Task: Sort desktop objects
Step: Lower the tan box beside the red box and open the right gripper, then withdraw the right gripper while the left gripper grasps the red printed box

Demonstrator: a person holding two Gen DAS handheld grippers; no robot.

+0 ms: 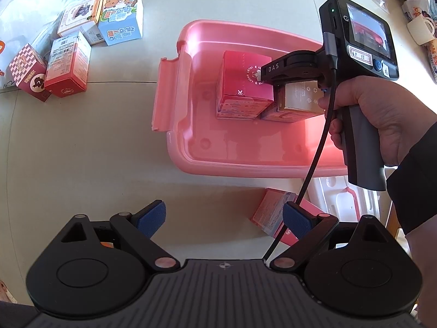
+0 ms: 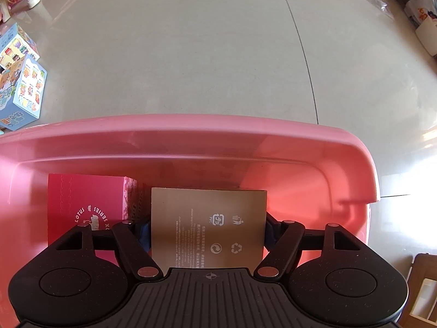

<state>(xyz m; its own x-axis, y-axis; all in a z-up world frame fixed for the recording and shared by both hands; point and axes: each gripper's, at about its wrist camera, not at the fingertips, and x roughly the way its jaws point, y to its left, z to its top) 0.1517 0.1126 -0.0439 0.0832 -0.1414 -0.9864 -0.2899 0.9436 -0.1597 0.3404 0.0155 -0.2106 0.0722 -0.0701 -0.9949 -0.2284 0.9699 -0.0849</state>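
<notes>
Pale counter (image 1: 82, 142) carries a pink bin (image 1: 191, 147); inside it, right gripper (image 2: 209, 235) fingers clamp a beige-topped box (image 2: 209, 218); left gripper (image 1: 224, 218) fingers apart nearby.

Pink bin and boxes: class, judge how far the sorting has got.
Done: one magenta box sits in the pink bin. In hand: the right gripper is shut on a tan-faced box, held in the bin beside the first. Left: boxes on the table; the left gripper is open, holding nothing.
</notes>
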